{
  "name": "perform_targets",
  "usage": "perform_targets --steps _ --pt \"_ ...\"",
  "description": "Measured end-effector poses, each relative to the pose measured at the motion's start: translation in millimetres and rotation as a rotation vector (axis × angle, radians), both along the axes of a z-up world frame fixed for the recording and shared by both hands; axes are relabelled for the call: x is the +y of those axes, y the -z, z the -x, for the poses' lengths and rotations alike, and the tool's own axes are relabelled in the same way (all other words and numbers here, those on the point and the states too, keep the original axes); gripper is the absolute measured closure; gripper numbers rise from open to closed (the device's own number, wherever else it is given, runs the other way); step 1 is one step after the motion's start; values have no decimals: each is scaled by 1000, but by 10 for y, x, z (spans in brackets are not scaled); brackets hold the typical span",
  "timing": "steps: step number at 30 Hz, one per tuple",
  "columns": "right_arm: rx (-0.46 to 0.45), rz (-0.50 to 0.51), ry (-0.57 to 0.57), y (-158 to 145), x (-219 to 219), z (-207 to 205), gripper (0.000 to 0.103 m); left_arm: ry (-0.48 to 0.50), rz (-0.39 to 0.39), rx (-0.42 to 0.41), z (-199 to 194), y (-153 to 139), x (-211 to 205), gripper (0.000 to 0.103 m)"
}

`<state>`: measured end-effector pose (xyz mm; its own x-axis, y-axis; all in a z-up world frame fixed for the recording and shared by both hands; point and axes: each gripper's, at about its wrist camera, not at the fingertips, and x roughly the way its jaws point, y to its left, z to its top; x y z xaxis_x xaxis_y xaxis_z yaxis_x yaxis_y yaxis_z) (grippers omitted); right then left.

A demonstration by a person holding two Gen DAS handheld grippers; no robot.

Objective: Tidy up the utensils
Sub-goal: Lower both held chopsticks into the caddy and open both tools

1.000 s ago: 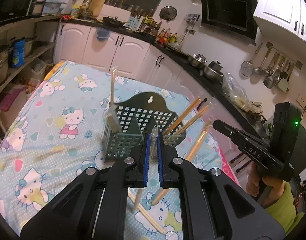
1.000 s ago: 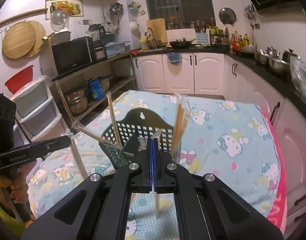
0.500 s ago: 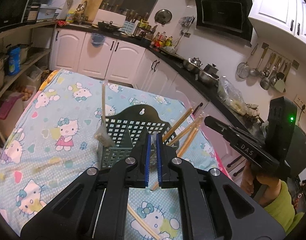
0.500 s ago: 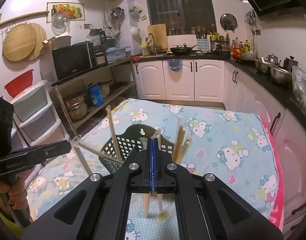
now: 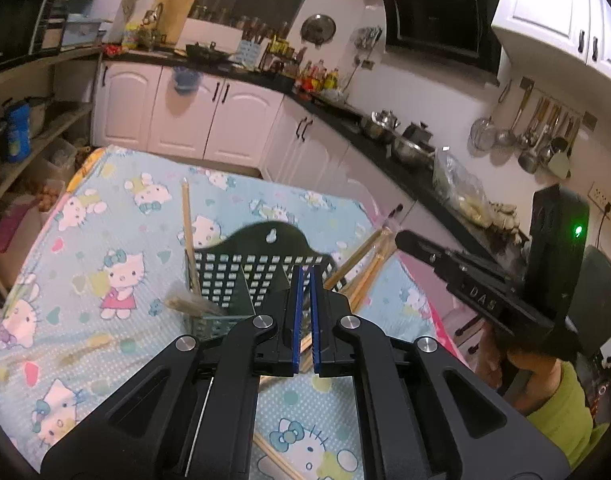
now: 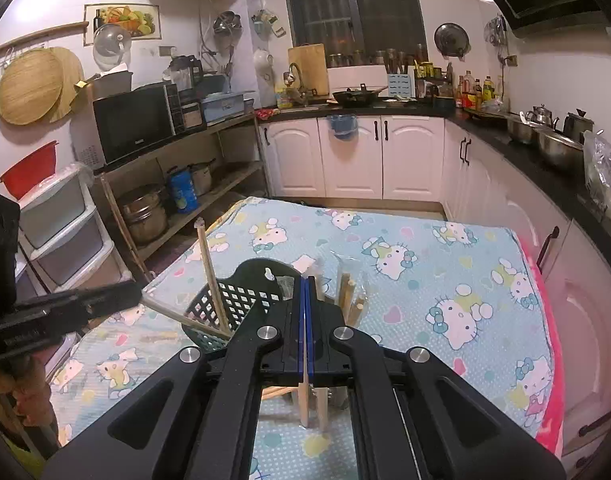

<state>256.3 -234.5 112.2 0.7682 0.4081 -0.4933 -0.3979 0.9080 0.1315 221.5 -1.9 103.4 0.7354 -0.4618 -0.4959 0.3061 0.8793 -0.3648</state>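
Note:
A dark lattice utensil basket (image 5: 261,276) (image 6: 245,300) stands on the cartoon-cat tablecloth (image 5: 105,240). One chopstick (image 5: 186,232) stands upright in its left compartment, and a wrapped one (image 6: 185,320) leans out toward my left gripper. Several wrapped chopsticks (image 6: 347,296) lean in the right compartment. My left gripper (image 5: 305,270) hovers just in front of the basket, shut, with nothing between its blue pads. My right gripper (image 6: 305,280) is shut on a wrapped pair of chopsticks (image 6: 304,400), which hangs with its lower ends above the cloth.
A loose chopstick (image 5: 273,458) lies on the cloth under the left gripper. The table's pink edge (image 6: 545,320) runs along white cabinets on the right. A person's hand (image 5: 489,364) and green sleeve (image 5: 557,412) are behind the right gripper. Shelves with pots stand left of the table.
Both grippers have drawn back from the basket and risen a little. The clear wrapper seen between the left pads a second ago is gone. The right grip is unchanged.

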Motion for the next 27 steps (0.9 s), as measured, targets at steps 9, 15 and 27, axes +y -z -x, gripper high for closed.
perform_targets --steps 9,15,27 --pt "18 -15 17 78 -138 -30 88 42 -46 62 -110 285 -180 103" --pt "40 -22 25 196 -234 -10 80 62 -75 83 -107 410 -279 103" --pt "94 8 9 556 -319 2 73 95 -136 116 -109 759 -398 75"
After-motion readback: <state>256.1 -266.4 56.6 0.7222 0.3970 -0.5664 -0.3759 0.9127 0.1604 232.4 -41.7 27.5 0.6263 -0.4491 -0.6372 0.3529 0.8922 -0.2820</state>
